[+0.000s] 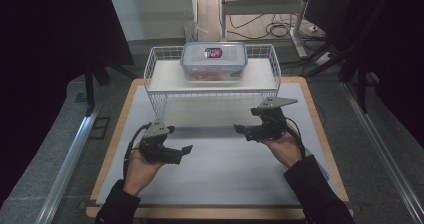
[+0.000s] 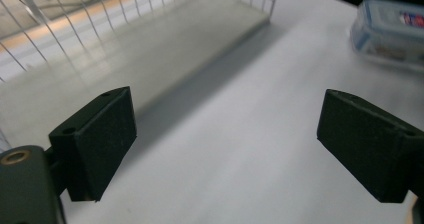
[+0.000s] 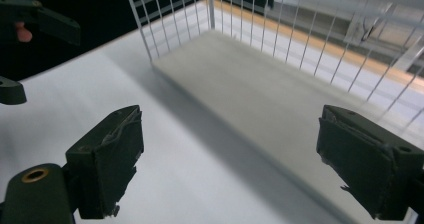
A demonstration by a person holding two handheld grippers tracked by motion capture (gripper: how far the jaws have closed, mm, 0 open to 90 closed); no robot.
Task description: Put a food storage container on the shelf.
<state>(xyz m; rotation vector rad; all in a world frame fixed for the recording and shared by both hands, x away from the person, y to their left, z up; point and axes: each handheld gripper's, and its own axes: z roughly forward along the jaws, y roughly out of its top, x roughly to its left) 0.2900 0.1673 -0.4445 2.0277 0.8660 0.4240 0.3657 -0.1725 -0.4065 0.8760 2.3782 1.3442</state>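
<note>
In the high view the left hand-held gripper and the right hand-held gripper hang low over the white tabletop, tips turned toward each other with a bare stretch between them, and both stand wide open with nothing held. Ahead of both, beyond their tips, a white wire rack stands on the tabletop, and on its upper shelf rests the clear food container with a blue-rimmed clip lid, above and farther off than either hand-held gripper and well apart from both. In the left gripper view the two black jaws are spread far apart over the plain surface, the rack's mesh lies ahead and to the left of them, and the food container shows off toward the upper right, blurred. In the right gripper view the jaws gape just as wide, the rack's wires and its pale lower floor lie straight ahead, and part of the left hand-held gripper shows at the far left. Judging from this, the hands seem to be between grasps; if the box is to be taken next, it would go best with one open hand-held gripper at each short end, level, clear of the wire rim, closing evenly so the box does not tilt
</note>
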